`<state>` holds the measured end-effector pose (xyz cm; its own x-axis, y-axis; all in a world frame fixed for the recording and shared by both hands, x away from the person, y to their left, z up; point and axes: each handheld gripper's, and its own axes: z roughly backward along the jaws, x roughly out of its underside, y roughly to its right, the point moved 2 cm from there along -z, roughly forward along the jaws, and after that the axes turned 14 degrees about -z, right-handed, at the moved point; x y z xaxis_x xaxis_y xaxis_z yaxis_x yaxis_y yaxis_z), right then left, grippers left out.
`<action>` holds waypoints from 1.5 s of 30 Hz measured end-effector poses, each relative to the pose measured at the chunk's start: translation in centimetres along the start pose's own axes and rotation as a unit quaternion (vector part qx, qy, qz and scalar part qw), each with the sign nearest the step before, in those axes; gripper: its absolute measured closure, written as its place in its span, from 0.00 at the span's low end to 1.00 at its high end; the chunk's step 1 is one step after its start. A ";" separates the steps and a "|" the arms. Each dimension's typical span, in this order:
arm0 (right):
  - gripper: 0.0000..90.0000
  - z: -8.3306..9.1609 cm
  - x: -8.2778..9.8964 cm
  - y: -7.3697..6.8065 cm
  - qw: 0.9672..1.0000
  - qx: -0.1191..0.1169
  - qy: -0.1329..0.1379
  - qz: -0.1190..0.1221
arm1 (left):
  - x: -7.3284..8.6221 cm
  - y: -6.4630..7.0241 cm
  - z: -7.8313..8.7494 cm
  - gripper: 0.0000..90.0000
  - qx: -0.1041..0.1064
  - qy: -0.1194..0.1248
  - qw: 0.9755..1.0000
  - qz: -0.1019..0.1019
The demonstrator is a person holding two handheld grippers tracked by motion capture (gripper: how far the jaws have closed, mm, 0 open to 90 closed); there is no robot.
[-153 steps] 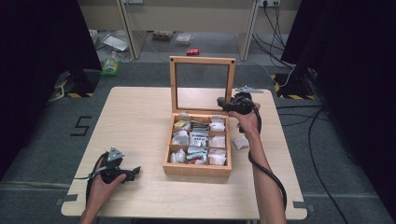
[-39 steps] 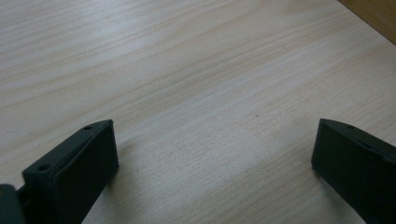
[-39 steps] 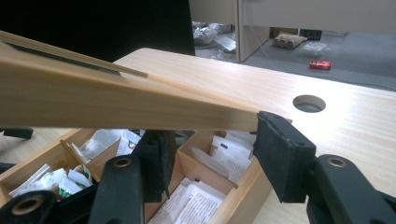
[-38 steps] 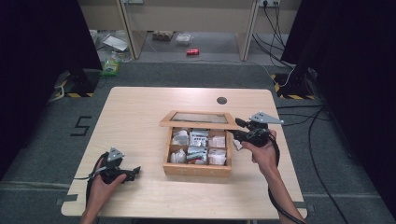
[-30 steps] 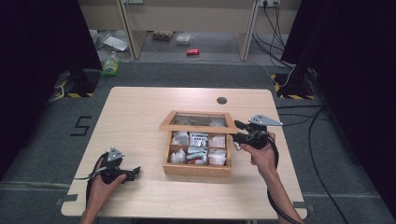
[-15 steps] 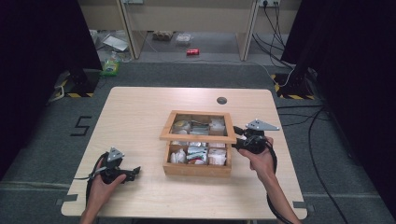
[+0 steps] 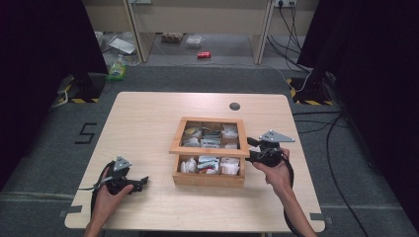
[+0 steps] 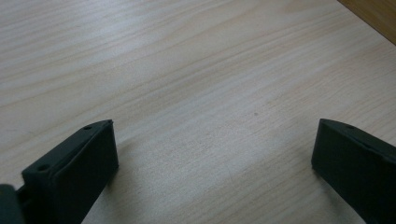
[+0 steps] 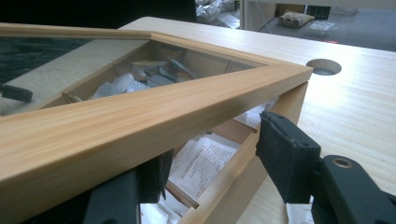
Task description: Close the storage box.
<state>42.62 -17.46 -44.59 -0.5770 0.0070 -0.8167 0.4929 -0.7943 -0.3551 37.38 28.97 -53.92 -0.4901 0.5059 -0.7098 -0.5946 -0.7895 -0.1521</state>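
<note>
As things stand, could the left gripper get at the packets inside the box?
Probably not: the left gripper sits apart on the table, and the lid hangs low over the box.

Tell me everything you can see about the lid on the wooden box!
The lid is a light wooden frame around a clear pane, so the packets underneath show through. It is joined along the far edge of the wooden box and tilts partly open, its front edge raised above the front row of compartments. The right gripper has its jaws on either side of that front edge near the right corner; whether they press on it is unclear.
</note>
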 end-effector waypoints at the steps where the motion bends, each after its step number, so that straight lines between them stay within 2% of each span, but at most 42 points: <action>1: 0.51 0.0 0.0 0.0 1.000 0.000 -0.001 0.001 | 0.0 0.0 0.0 0.00 0.000 0.000 1.000 0.000; 17: 0.47 0.0 0.2 0.2 1.000 0.012 -0.004 0.010 | 0.0 0.0 0.0 0.00 0.000 0.000 1.000 0.000; 32: 0.45 -0.3 0.7 0.5 0.999 0.004 -0.030 0.015 | 0.0 0.0 0.0 0.00 0.001 0.000 1.000 -0.001; 36: 0.47 0.1 1.0 1.2 0.999 0.009 -0.030 0.008 | 0.1 0.0 0.1 0.00 0.001 0.000 1.000 -0.001; 38: 0.49 0.5 1.3 1.8 0.999 0.007 -0.032 -0.010 | 0.1 0.0 0.1 0.00 0.001 0.000 1.000 -0.001; 43: 0.53 -0.1 2.6 3.0 0.997 0.038 -0.059 0.020 | 0.1 0.0 0.1 0.00 0.001 0.000 1.000 -0.001; 44: 0.54 -0.3 2.9 3.4 0.997 0.041 -0.062 0.017 | 0.1 0.0 0.1 0.00 0.001 0.000 1.000 -0.001; 45: 0.53 -0.2 2.9 3.7 0.999 0.023 -0.043 -0.010 | 0.1 0.0 0.1 0.00 0.001 0.000 1.000 -0.001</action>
<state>42.96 -20.27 -48.36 -0.6416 -0.0277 -0.7665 0.4515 -0.8215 -0.3483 37.31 29.02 -53.92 -0.4894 0.5074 -0.7092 -0.5967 -0.7880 -0.1520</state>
